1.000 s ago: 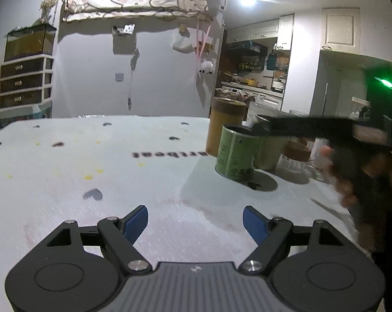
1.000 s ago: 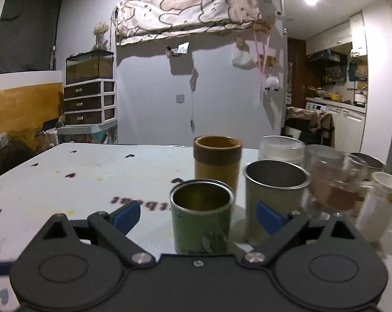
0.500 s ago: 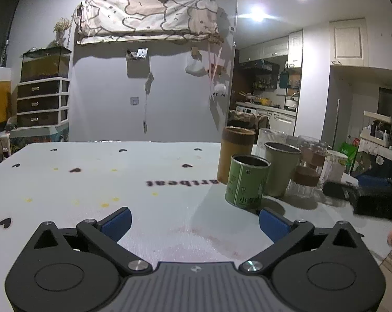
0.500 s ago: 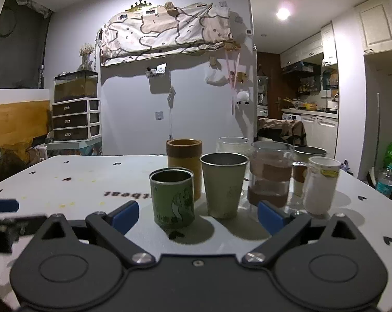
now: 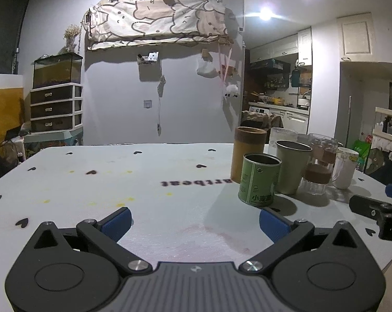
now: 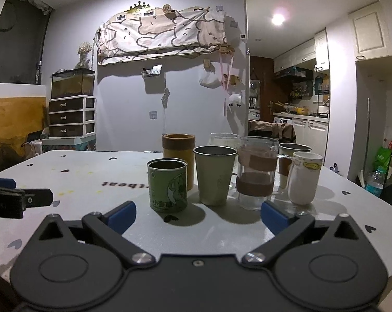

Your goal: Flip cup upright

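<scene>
- Both grippers now sit pulled back at the near edge of the white heart-printed worktop (image 6: 97, 166); the left gripper (image 5: 195, 221) gapes wide, holding nothing.
- Mouth-up stands the green printed tin cup (image 6: 167, 185), leftmost of the cluster, so flipping looks finished.
- Equally wide and empty is the right gripper (image 6: 198, 217), withdrawn from the cup.

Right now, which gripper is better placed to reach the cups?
Right. The right gripper faces the cluster head-on, green tin and steel cup between its open jaws. From the left gripper they sit off to its right. All visible cups already stand upright.
</scene>
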`<action>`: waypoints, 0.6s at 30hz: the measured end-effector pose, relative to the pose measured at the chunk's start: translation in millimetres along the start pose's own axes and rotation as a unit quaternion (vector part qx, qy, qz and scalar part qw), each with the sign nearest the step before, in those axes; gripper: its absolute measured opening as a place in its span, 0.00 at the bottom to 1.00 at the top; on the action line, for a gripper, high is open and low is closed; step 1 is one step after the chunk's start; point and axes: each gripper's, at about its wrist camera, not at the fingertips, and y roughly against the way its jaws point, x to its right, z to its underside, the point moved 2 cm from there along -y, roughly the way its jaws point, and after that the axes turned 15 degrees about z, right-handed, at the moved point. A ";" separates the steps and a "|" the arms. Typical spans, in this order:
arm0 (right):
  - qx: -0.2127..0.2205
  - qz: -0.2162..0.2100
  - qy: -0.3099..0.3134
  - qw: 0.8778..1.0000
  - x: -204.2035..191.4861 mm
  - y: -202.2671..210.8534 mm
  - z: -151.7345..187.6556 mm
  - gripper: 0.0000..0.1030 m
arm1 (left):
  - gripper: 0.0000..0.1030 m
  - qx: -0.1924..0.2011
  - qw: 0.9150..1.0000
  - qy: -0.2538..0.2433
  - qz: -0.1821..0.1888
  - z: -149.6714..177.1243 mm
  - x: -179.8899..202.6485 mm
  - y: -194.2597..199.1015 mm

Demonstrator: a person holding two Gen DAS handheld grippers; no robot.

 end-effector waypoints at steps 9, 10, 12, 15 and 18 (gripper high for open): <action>-0.002 0.009 -0.002 1.000 3.1 2.3 1.6 1.00 | 1.00 -0.001 1.000 -0.002 0.000 0.4 0.6 1.8; -0.002 0.010 -0.002 1.000 2.5 2.4 1.3 1.00 | 1.00 -0.001 1.000 -0.002 0.000 0.4 0.6 1.9; -0.003 0.009 -0.001 1.000 2.4 2.2 1.5 1.00 | 1.00 -0.002 1.000 -0.002 0.000 0.4 0.5 1.8; -0.003 0.009 -0.001 1.000 1.7 2.0 0.9 1.00 | 1.00 -0.002 1.000 -0.002 0.000 0.5 0.6 2.2; -0.003 0.009 -0.001 1.000 1.6 1.7 1.3 1.00 | 1.00 -0.002 1.000 -0.002 0.000 0.5 0.5 1.9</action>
